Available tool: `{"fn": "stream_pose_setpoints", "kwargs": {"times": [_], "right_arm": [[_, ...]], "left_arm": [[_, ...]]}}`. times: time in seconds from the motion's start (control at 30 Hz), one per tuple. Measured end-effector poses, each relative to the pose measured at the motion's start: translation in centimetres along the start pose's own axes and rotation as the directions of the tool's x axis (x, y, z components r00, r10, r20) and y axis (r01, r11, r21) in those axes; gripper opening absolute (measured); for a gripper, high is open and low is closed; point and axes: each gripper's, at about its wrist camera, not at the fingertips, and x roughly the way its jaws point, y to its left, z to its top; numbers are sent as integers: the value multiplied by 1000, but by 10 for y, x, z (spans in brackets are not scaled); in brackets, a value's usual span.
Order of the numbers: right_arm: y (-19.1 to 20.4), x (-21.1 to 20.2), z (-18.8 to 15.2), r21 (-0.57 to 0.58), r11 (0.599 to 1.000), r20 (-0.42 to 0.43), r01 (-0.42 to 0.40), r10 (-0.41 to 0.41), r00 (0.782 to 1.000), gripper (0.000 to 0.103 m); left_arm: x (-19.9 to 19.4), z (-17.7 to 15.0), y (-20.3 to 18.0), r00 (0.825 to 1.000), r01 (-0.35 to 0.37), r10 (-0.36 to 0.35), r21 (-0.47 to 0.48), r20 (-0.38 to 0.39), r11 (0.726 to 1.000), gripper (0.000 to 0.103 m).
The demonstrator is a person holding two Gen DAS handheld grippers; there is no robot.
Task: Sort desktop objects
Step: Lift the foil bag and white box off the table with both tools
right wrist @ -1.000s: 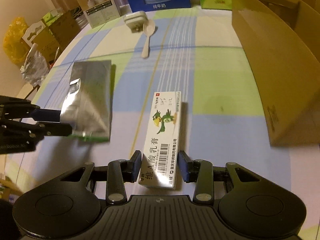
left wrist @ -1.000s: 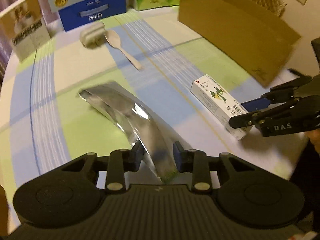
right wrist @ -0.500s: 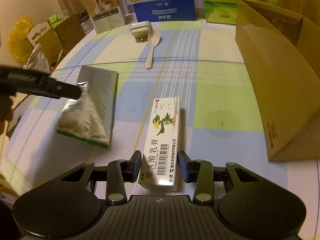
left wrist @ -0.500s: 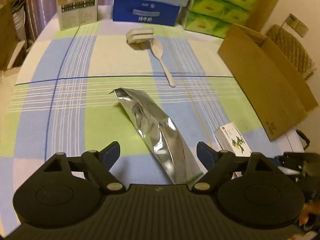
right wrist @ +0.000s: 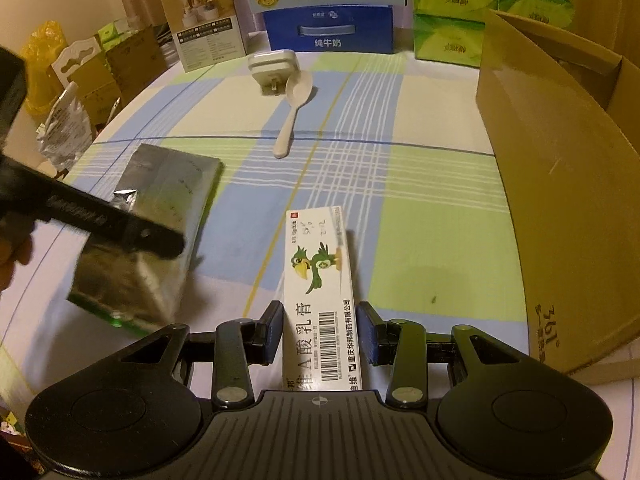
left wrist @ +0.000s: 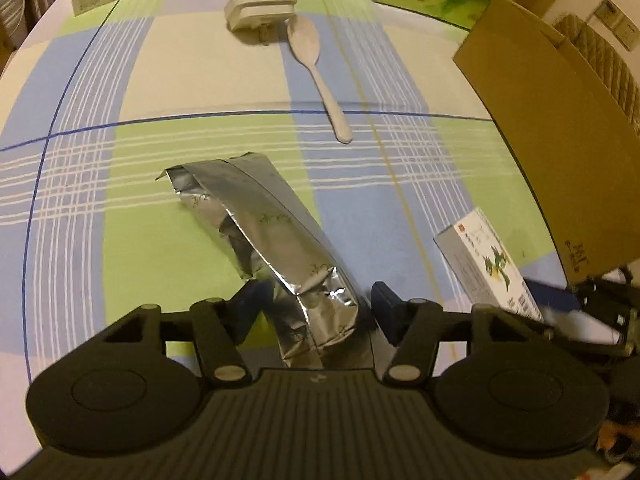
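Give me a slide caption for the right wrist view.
Right claw grips the ointment box on the checked tablecloth, cardboard box alongside.

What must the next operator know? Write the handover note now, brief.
Left claw: jaws closing around the near end of the foil pouch; pads not pressing on it yet.
Right claw: shut on the near end of the medicine box.
Elsewhere: the spoon and white plug lie at the far side of the table; the cardboard box stands open on the right, its inside hidden.
Done: both claws are at their items.
Left: probably finish the pouch grip, move pouch and medicine box to their place, then the spoon and plug.
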Motion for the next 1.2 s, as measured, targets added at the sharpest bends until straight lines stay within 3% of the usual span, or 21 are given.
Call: {"fn": "stream_pose_setpoints", "kwargs": {"times": [0.1, 0.3, 0.43, 0.53, 0.7, 0.83, 1.0, 1.1, 1.2], "right_arm": [[0, -4, -4, 8, 1000, -16, -9, 9, 1000, 37], [3, -17, -14, 36, 999, -29, -23, 24, 999, 37], [6, -19, -12, 44, 999, -12, -17, 17, 1000, 41], [6, -19, -12, 47, 999, 0, -11, 11, 1000, 55], [5, -13, -13, 35, 999, 6, -7, 6, 1000, 58], [9, -6, -14, 7, 1000, 23, 4, -4, 1000, 58], [14, -5, -19, -43, 999, 61, 18, -16, 998, 58], [15, -3, -20, -53, 999, 67, 11, -8, 998, 58], [16, 0, -19, -57, 998, 71, 4, 0, 997, 58]], "left_arm": [[-9, -10, -3, 1000, 18, -17, 60, -13, 998, 45], [-29, -52, -22, 995, 41, -20, 231, -94, 972, 43], [-41, -65, -21, 993, 73, -50, 222, -108, 972, 44], [-42, -60, -16, 996, 48, -35, 173, -77, 984, 54], [-27, -51, -19, 996, 18, -6, 136, -85, 991, 54], [-13, -51, -31, 993, -22, 40, 167, -108, 986, 55], [-2, -53, -53, 983, -113, 150, 292, -105, 950, 54], [-4, -54, -54, 984, -101, 142, 319, -110, 942, 44], [-8, -57, -54, 983, -101, 146, 345, -110, 933, 41]]}}
